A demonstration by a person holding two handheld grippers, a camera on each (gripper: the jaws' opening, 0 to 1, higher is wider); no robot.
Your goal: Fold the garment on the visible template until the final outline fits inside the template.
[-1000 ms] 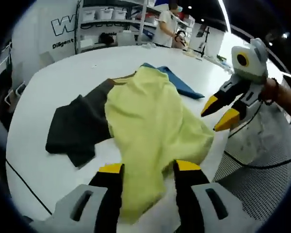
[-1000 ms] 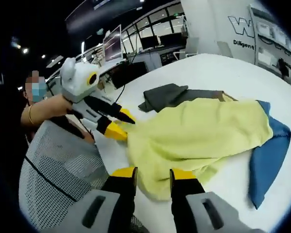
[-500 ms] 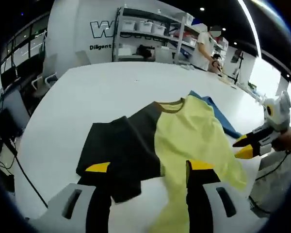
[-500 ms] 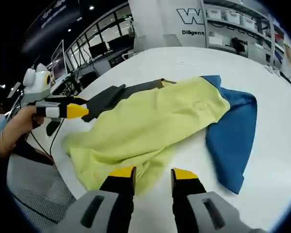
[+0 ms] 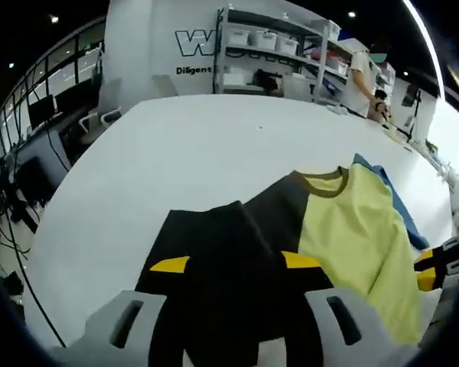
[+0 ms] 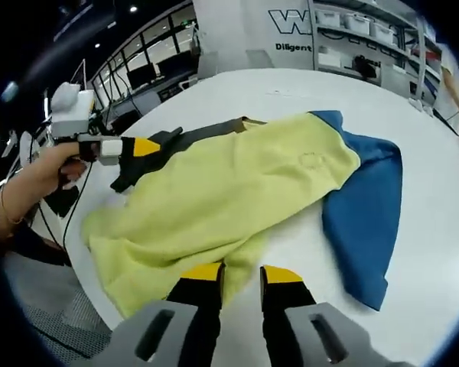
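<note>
The garment lies on the white table (image 5: 138,153), with a black part (image 5: 222,252), a yellow middle (image 5: 352,229) and a blue part (image 5: 394,202) behind it. Its brown collar (image 5: 321,180) points away from me. My left gripper (image 5: 236,264) is open, its jaws wide apart over the black sleeve. In the right gripper view the yellow middle (image 6: 229,183) is rumpled and the blue part (image 6: 367,206) lies to its right. My right gripper (image 6: 242,273) is open with a narrow gap, right at the yellow hem. The left gripper (image 6: 134,147) hovers by the black sleeve (image 6: 149,157).
The table edge (image 6: 99,294) runs close to me, with a mesh chair (image 6: 46,329) below it. A hand (image 6: 42,172) holds the left gripper. Shelves with bins (image 5: 268,53) and a person (image 5: 363,73) stand beyond the far side. Bare tabletop (image 6: 436,252) lies right of the blue part.
The left gripper has swung left from the yellow hem to over the black sleeve. The right gripper's jaws have narrowed slightly at the yellow hem. The garment lies more spread out.
</note>
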